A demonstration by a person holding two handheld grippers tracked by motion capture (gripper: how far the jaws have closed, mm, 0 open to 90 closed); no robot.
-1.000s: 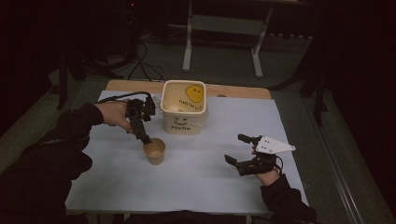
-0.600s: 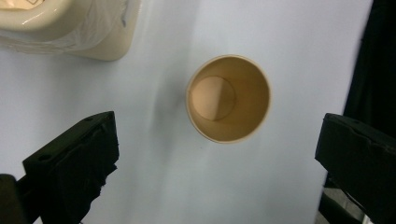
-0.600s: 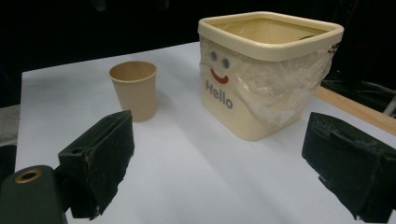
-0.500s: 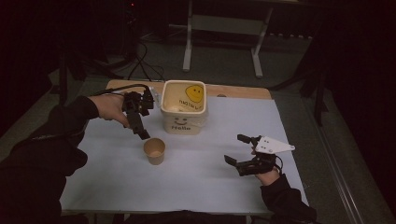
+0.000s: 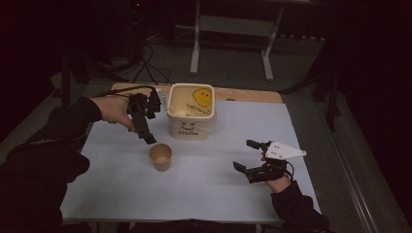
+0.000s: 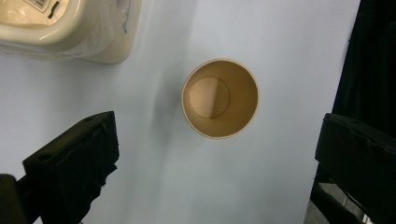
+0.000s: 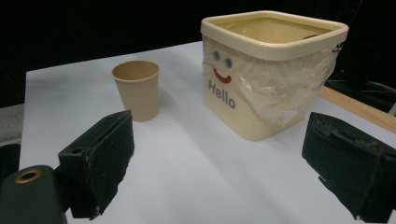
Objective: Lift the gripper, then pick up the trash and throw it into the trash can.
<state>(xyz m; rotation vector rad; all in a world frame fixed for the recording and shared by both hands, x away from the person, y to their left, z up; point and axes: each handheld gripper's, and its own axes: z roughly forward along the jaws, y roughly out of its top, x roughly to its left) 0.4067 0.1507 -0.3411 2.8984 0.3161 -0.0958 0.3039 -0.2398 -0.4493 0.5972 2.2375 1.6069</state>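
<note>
An empty tan paper cup (image 5: 161,156) stands upright on the white table top (image 5: 209,194), just in front of a cream bin (image 5: 190,110) with a smiley face and a clear liner. My left gripper (image 5: 147,136) hovers above and slightly behind-left of the cup. The left gripper view looks straight down into the cup (image 6: 219,98), and my left gripper (image 6: 215,158) is open there with nothing held. My right gripper (image 5: 247,156) rests low at the front right, open and empty. The right gripper view faces the cup (image 7: 137,90) and the bin (image 7: 271,70) between my right gripper's (image 7: 215,172) wide jaws.
The bin's corner (image 6: 70,28) lies close to the cup. A wooden strip (image 5: 252,94) borders the table's back edge. Beyond it a metal stand (image 5: 231,29) rises from the dark floor. The table's right edge (image 5: 303,160) runs close to my right hand.
My left gripper has lifted up and back from the cup's rim, leaving the cup standing in place. The right gripper has stayed put.
</note>
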